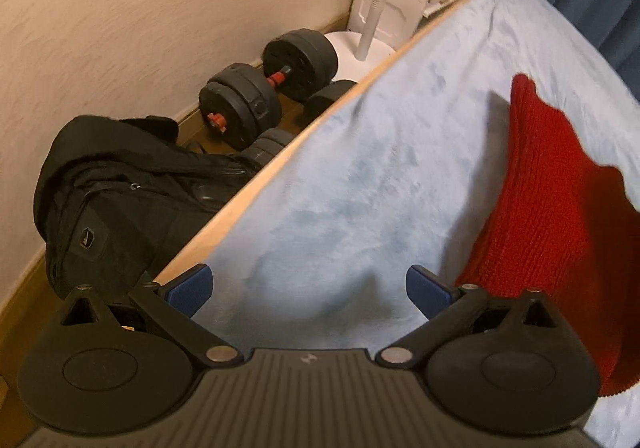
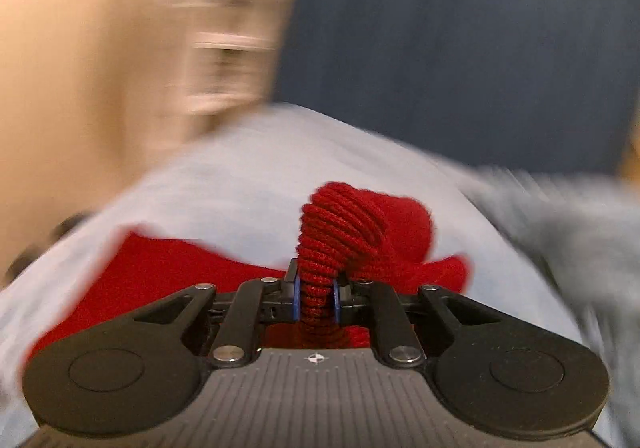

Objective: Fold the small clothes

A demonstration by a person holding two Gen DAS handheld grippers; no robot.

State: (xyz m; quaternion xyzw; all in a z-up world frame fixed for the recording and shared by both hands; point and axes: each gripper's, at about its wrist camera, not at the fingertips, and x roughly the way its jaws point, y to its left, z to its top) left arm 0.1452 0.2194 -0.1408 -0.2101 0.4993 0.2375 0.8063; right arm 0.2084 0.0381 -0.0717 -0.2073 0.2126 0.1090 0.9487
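A red knitted garment [image 1: 548,207] lies on the light blue blanket [image 1: 360,175] at the right of the left wrist view. My left gripper [image 1: 309,288] is open and empty, just left of the garment, above the blanket. In the right wrist view my right gripper [image 2: 316,288] is shut on a bunched ribbed edge of the red garment [image 2: 340,224], lifting it above the blanket [image 2: 240,175]. The rest of the garment spreads left and right below. The right wrist view is motion-blurred.
The bed's wooden edge [image 1: 280,155] runs diagonally. Beside it on the floor are black dumbbells [image 1: 264,87], a black bag [image 1: 112,187] and a white stand base [image 1: 352,51]. A dark blue curtain [image 2: 460,47] hangs behind. A grey cloth [image 2: 568,215] lies at the right.
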